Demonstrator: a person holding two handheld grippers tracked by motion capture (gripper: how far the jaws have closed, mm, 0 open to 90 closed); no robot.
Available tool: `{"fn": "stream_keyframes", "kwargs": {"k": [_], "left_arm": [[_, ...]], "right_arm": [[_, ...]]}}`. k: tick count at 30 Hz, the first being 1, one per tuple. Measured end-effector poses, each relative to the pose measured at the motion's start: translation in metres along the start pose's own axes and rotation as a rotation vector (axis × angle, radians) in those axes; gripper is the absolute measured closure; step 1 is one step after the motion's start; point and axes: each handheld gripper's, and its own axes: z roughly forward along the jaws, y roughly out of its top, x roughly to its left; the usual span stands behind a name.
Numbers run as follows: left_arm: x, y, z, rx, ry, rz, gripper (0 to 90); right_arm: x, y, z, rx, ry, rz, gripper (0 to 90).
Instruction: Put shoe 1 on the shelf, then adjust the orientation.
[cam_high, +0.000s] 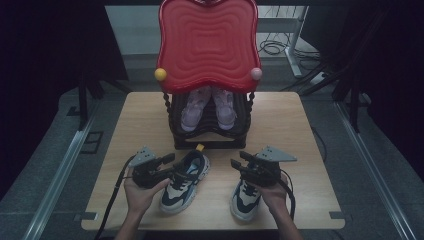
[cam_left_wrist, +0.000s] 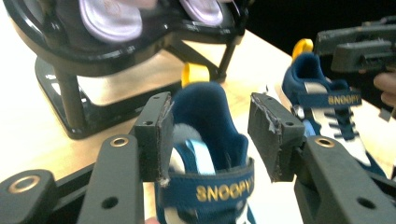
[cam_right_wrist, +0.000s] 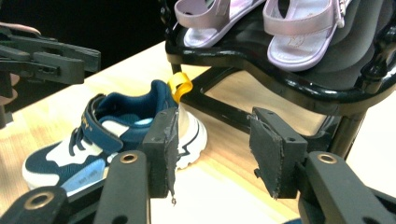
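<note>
**Two sneakers, tongs poised over each**

Left sneaker (cam_high: 185, 181) and right sneaker (cam_high: 246, 196) lie on the table (cam_high: 295, 130) before the rack (cam_high: 210, 127). Likely light, soft uppers, stiff heels; grip the collar or heel. Navy and white, strap, yellow heel loop. Left tongs (cam_left_wrist: 208, 135) spread astride the collar, not pressing; right tongs (cam_right_wrist: 212, 149) spread, empty.

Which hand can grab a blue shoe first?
Probably the left. The left gripper already has its open jaws on either side of the left blue shoe's heel. The right gripper's open jaws have only table between them.
</note>
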Motion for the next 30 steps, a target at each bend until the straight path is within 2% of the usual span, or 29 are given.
{"fn": "stream_keyframes", "kwargs": {"k": [3,6,9,12,15,17,20,22,28,30], "left_arm": [[-0.004,-0.004,-0.004,-0.016,0.000,0.003,52.3],[-0.005,-0.007,-0.006,0.013,-0.015,0.018,53.3],[-0.002,-0.010,-0.007,0.033,-0.030,0.011,54.8],[0.001,-0.012,-0.007,0.044,-0.051,-0.011,55.8],[0.000,-0.012,-0.008,0.054,-0.071,-0.014,55.9],[-0.001,-0.012,-0.009,0.039,-0.085,-0.016,57.1],[-0.005,-0.010,-0.009,0.021,-0.112,-0.013,64.3],[-0.007,-0.011,-0.007,0.033,-0.115,-0.002,68.9],[-0.015,-0.014,-0.002,0.060,-0.137,0.009,82.9],[-0.019,-0.014,-0.001,0.075,-0.143,0.024,85.7]], "right_arm": [[0.001,-0.004,0.000,0.022,0.010,-0.007,52.4],[0.001,-0.009,0.002,0.042,0.015,-0.008,52.5],[0.001,-0.011,0.002,0.049,0.013,-0.004,52.4],[0.000,-0.010,0.000,0.032,0.006,0.002,52.4],[-0.002,-0.009,-0.003,0.023,0.005,0.006,52.0],[-0.004,-0.008,-0.006,0.009,0.000,0.014,51.7],[-0.007,-0.007,-0.011,-0.007,-0.012,0.024,50.7],[-0.008,-0.006,-0.013,-0.019,-0.017,0.034,50.2],[-0.012,-0.008,-0.012,0.003,-0.039,0.050,49.1],[-0.011,-0.008,-0.013,-0.004,-0.053,0.062,49.1]]}}
